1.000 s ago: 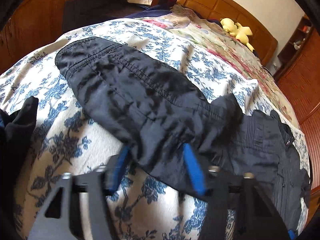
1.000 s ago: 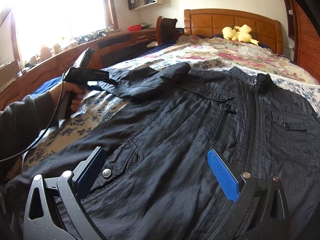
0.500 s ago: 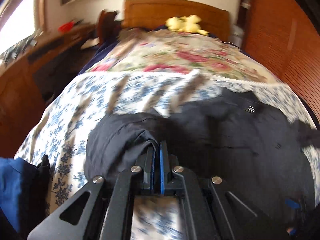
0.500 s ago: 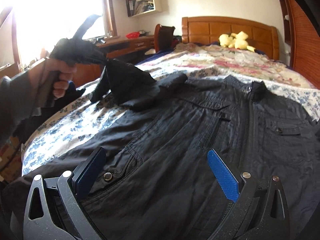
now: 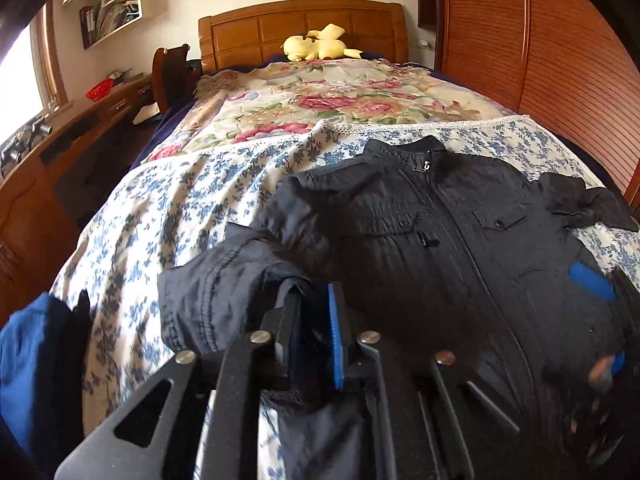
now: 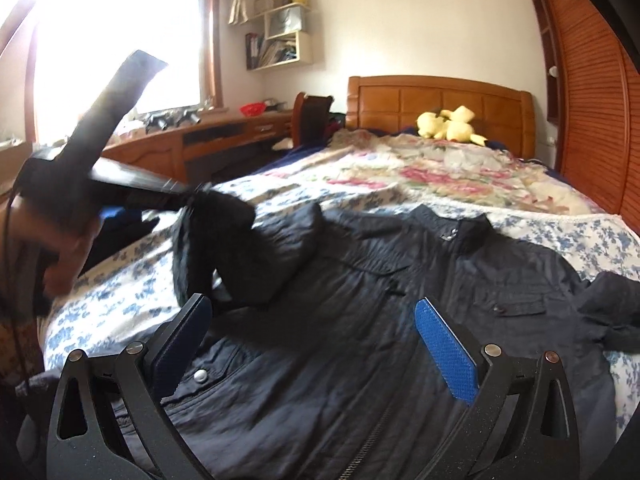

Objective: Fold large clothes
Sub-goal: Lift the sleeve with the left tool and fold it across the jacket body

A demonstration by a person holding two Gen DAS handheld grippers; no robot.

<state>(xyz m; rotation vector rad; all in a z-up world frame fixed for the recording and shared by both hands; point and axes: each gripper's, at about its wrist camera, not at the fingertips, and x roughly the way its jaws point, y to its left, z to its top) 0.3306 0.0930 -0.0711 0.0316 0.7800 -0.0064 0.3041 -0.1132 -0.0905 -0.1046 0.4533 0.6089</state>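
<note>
A black zip jacket (image 5: 452, 248) lies front-up on the blue-flowered bedspread (image 5: 168, 216); it also shows in the right wrist view (image 6: 400, 320). My left gripper (image 5: 314, 320) is shut on the jacket's left sleeve (image 5: 216, 304) and holds it lifted over the jacket's left side; in the right wrist view the gripper (image 6: 188, 200) holds the hanging sleeve (image 6: 240, 256). My right gripper (image 6: 316, 344) is open and empty, low over the jacket's lower front. The jacket's other sleeve (image 6: 612, 308) lies bunched at the right.
A floral quilt (image 5: 320, 104) covers the bed's far half, with a yellow plush toy (image 5: 316, 44) at the wooden headboard (image 5: 304, 24). A wooden desk (image 6: 208, 140) runs along the left under the window. A slatted wardrobe (image 5: 540, 60) stands right. Blue cloth (image 5: 36, 360) lies near left.
My left gripper has shut on the sleeve, lifted it off the bedspread and swung it rightward over the jacket's body. My right gripper has stayed open over the jacket.
</note>
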